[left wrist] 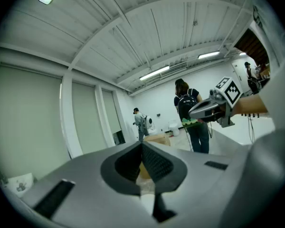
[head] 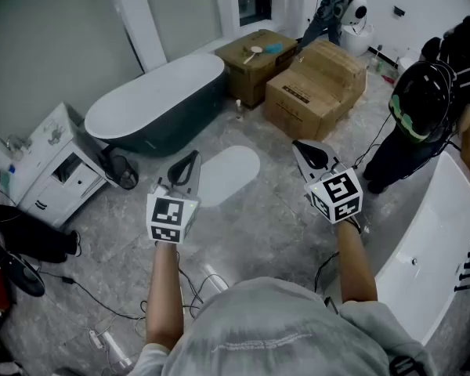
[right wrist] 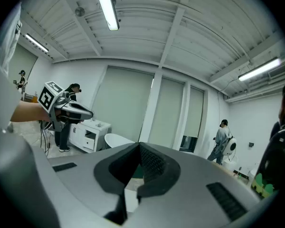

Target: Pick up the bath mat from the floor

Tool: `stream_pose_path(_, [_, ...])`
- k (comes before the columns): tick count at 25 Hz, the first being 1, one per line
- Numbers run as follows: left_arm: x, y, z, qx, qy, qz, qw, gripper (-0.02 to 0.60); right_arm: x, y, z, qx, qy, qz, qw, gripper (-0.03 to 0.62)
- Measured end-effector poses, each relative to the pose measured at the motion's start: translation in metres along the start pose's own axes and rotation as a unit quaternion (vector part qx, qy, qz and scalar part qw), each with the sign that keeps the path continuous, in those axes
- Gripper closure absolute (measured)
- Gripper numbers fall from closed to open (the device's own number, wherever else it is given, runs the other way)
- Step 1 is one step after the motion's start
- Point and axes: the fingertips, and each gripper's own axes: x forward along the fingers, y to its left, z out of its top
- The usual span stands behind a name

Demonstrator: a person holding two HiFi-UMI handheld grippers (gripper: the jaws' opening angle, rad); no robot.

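Fingers, left gripper (head: pixel 190 161): clenched tip to tip with nothing between them; the left gripper view shows the ribbed pads (left wrist: pixel 156 163) met along one seam. Fingers, right gripper (head: pixel 298 145): likewise clenched and empty, pads (right wrist: pixel 154 164) pressed together in the right gripper view. Both sets are held up in the air, pointing roughly level and away from the person, side by side with a gap between them. Bath mat (head: pixel 229 175): pale oval, lying flat on the grey floor (head: pixel 282 225), below and ahead of the fingers. In the head view it sits between the two sets, its near edge just beside the left fingertips in the picture and farther from the right ones. Neither set touches it, and both appear well above it. Beyond the mat from the fingers: dark bathtub (head: pixel 160 104) and cardboard boxes (head: pixel 309 84). Task status, judged: not begun; mat untouched, no edge raised. Outstanding: bring the fingers down to the floor, part them, close on an edge of the mat, lift it clear.
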Motion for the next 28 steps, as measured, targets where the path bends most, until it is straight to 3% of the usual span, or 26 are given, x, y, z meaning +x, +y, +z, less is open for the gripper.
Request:
stream_pose_path(7, [0.007, -0.003, -0.010, 0.001, 0.008, -0.009, 0.9999, 0.565, 0.003, -0.006, -0.004, 0.003, 0.005, -0.006, 1.000, 0.580])
stream_pose_path(12, [0.015, -0.006, -0.010, 0.009, 0.011, -0.014, 0.9998, 0.565, 0.003, -0.013, -0.004, 0.035, -0.002, 0.004, 0.999, 0.580])
stream_pose_path(23, [0.029, -0.006, -0.013, 0.007, 0.020, -0.011, 0.9997, 0.563, 0.012, -0.016, -0.012, -0.017, 0.013, 0.012, 1.000, 0.579])
stream_pose_path(27, [0.035, -0.002, -0.008, -0.010, 0.015, -0.008, 0.9998, 0.561, 0.016, -0.025, -0.008, -0.027, 0.012, 0.011, 0.999, 0.576])
stream_pose_path(28, [0.036, -0.001, -0.007, -0.015, 0.015, -0.010, 0.9997, 0.544, 0.017, -0.026, -0.008, -0.028, 0.015, 0.017, 0.999, 0.549])
